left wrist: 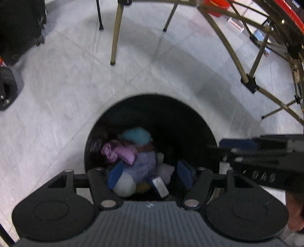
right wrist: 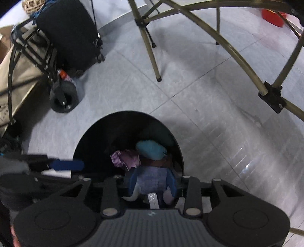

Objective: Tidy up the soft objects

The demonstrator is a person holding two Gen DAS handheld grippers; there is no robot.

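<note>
A black round bin (left wrist: 152, 96) stands on the floor below both grippers. Inside lie a teal plush (left wrist: 136, 135) and a purple satin pouch (left wrist: 121, 153). My left gripper (left wrist: 150, 175) hangs over the bin with its blue fingers (left wrist: 115, 175) spread wide. A lavender plush toy (left wrist: 145, 164) with a white round part shows between them, and the right-hand finger stands clear of it. In the right wrist view, my right gripper (right wrist: 152, 182) has a lavender plush toy (right wrist: 152, 179) filling the gap, both blue fingers (right wrist: 133, 183) against it, above the bin (right wrist: 131, 113).
Brass-coloured folding table legs (left wrist: 115, 34) stand on the grey tiled floor beyond the bin. A black suitcase (right wrist: 70, 32) and a cart with a rubber wheel (right wrist: 63, 100) sit at the left. A red container (left wrist: 216, 5) is at the far right.
</note>
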